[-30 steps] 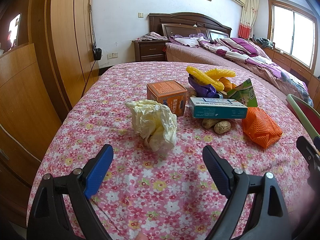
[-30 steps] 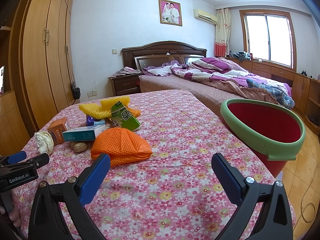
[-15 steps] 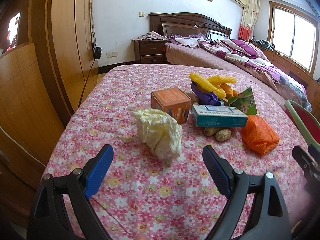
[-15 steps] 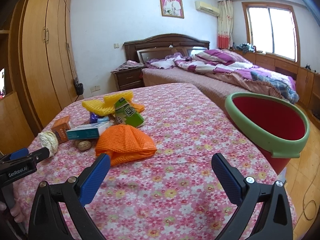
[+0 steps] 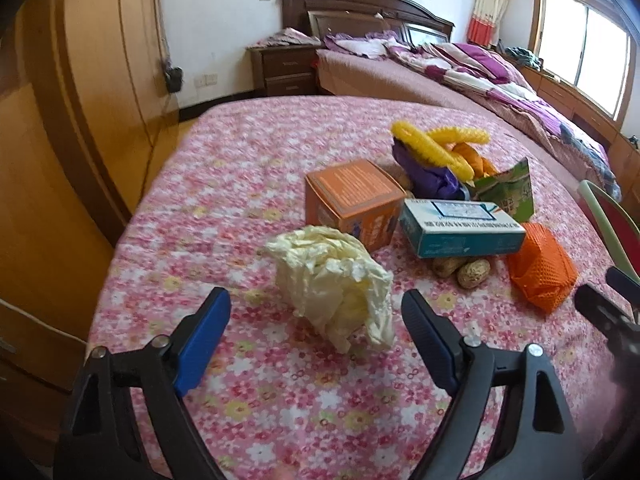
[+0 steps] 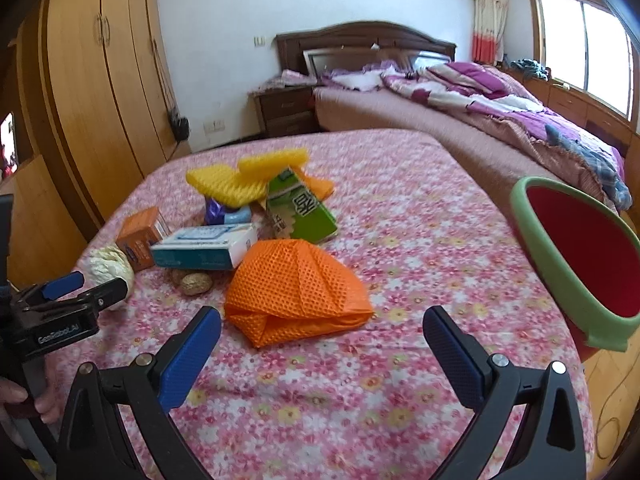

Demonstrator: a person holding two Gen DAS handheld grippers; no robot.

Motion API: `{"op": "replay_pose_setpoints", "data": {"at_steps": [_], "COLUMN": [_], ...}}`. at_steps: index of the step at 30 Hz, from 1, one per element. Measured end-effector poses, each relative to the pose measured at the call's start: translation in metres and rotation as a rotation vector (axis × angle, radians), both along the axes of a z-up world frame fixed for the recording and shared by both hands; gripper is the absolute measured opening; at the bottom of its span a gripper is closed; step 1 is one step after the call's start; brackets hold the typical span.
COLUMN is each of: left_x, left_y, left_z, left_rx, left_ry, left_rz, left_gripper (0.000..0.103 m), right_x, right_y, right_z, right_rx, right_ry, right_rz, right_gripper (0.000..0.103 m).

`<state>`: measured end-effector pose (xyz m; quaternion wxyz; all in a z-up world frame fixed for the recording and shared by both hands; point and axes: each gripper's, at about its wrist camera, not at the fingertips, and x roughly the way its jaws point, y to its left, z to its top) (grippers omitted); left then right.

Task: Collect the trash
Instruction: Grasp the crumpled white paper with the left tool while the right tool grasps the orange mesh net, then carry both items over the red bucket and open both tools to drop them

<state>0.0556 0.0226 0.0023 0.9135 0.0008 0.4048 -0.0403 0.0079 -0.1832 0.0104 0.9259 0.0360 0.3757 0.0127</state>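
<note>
A crumpled cream paper wad (image 5: 332,280) lies on the pink floral tablecloth (image 5: 248,184). My left gripper (image 5: 312,300) reaches its near end; the jaws are closing, the wad's near end is just between the tips, and the pads do not touch it. Behind it are an orange box (image 5: 352,196), a teal-and-white box (image 5: 460,228), peanuts (image 5: 474,274), yellow foam nets (image 5: 432,144) and a green carton (image 6: 300,212). My right gripper (image 6: 322,316) is open just short of an orange mesh net (image 6: 296,292). A red bin with a green rim (image 6: 560,264) stands at the table's right edge.
A wooden wardrobe (image 5: 72,80) lines the left side. Past the table are a bed with purple bedding (image 6: 480,96) and a dark nightstand (image 5: 288,68). A hand (image 6: 20,396) holds the left gripper (image 6: 80,288) at the table's left edge. A purple wrapper (image 5: 428,172) lies under the foam.
Both grippers have moved forward over the table towards the trash. The paper wad now sits at the left fingertips, and the orange mesh is close to the right fingertips. Left jaws slightly narrower.
</note>
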Motion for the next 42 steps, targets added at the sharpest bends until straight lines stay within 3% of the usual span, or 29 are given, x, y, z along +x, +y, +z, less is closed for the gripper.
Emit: {"op": "replay_pose_setpoints", "data": {"at_steps": [5,9,12,16,20,29,42], "left_x": [0.010,0.011,0.012,0.013,0.012,-0.011,-0.022], "left_y": [0.002,0.001,0.002,0.004,0.009,0.002,-0.061], "left_z": [-0.010,-0.009,-0.009,-0.007,0.000,0.036,0.091], "left_rx": [-0.067,-0.086,-0.105,-0.125,-0.155,-0.157,-0.187], "left_ry": [0.062,0.058,0.059,0.054,0.051,-0.044,-0.132], "left_rz": [-0.014,-0.025,-0.018,-0.020,-0.007,-0.041,-0.219], "left_gripper": [0.058,0.048,0.043,0.032,0.025,0.023,0.023], "right_x": [0.016,0.020,0.018,0.015,0.009,-0.022,-0.050], "right_y": [0.002,0.004,0.007,0.009,0.010,0.009,-0.037], "right_z": [-0.011,-0.018,-0.018,-0.018,-0.012,0.031,0.092], "right_rx": [0.016,0.025,0.049,0.075,0.100,0.115,0.093], "right_ry": [0.072,0.097,0.099,0.086,0.064,-0.060,-0.206], "right_rz": [0.000,0.009,0.039,0.058,0.074,0.112,0.045], "right_gripper": [0.075,0.059,0.035,0.014,0.010,0.008,0.008]}}
